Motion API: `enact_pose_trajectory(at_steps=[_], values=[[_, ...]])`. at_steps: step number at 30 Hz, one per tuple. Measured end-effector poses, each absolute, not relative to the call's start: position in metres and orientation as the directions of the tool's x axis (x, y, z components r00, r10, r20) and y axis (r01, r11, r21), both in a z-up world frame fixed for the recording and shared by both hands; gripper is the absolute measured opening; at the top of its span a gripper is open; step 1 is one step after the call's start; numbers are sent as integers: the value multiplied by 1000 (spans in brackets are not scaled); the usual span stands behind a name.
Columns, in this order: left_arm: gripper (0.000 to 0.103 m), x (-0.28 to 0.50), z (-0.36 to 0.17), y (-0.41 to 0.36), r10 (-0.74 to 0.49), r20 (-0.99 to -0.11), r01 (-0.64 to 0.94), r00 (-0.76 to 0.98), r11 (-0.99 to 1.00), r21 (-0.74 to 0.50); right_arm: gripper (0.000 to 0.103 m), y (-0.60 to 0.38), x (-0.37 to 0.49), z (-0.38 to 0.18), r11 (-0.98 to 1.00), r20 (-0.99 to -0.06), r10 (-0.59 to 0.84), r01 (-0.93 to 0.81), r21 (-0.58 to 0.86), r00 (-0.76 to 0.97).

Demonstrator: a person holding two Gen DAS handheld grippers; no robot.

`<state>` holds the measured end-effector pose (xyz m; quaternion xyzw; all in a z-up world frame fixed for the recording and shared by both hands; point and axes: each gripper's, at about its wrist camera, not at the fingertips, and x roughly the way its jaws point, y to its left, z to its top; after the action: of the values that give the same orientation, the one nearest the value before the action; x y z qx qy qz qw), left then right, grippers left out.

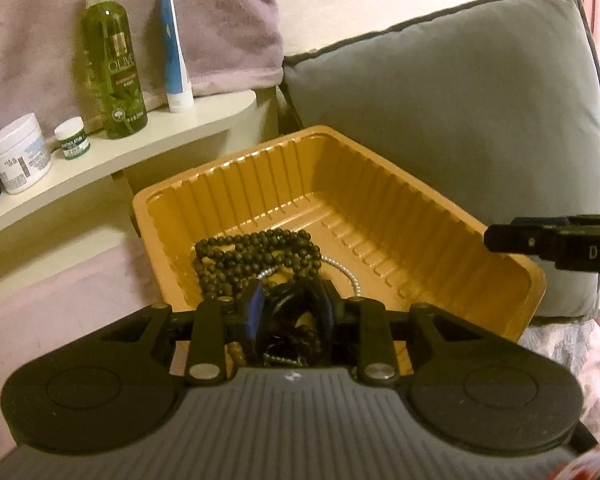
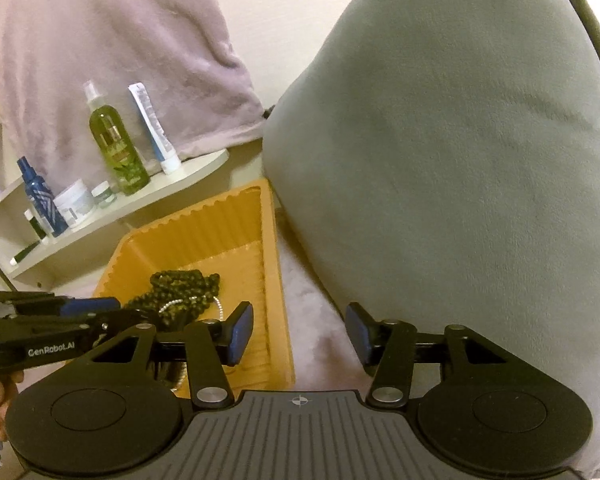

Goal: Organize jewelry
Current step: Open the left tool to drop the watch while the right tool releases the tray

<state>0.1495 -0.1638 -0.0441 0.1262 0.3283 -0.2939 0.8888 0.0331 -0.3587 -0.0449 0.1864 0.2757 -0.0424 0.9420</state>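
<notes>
— Where is the jewelry seen, and how does it lie against the tongs?

— A dark beaded necklace (image 1: 256, 258) is heaped in the near-left part of the ribbed orange tray (image 1: 400, 200), and a thin silver chain (image 1: 346, 272) is draped across the beads. A black bracelet (image 1: 290, 316) is clamped between the blue pads of the left gripper (image 1: 290, 312), just above the near end of the tray; more dark beads and a small chain are seen hanging below it, inside the jaws. The heap of beads lies just beyond the fingertips.

— And the right gripper?

— In the right wrist view the right gripper (image 2: 300, 332) is held with its pads well apart and nothing is gripped between them. It is placed to the right of the tray — its left pad (image 2: 242, 332) is seen over the tray's right wall, its right pad over the pale cloth beside a large grey cushion (image 2: 460, 160). The necklace is seen ahead and to the left of it, apart from both pads. In the left wrist view only its black tip is shown, at the right edge, over the tray's far-right rim.

— What is noted around the tray?

— A curved cream shelf (image 1: 204, 120) is seen behind it, on which a green spray bottle (image 1: 114, 68), a blue-and-white tube (image 1: 174, 48) and two white jars are stood. A mauve towel (image 2: 112, 48) is hung above the shelf.
</notes>
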Motion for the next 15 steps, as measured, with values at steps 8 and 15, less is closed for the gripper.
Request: enact_pose_trajectory(at_steps=[8, 15], values=[[33, 143, -27, -143, -436, -612, 560, 660, 828, 14, 52, -356, 25, -39, 924, -529, 27, 181, 337, 848], [61, 121, -16, -110, -397, -580, 475, 711, 880, -21, 59, -342, 23, -28, 927, -549, 61, 157, 342, 834]])
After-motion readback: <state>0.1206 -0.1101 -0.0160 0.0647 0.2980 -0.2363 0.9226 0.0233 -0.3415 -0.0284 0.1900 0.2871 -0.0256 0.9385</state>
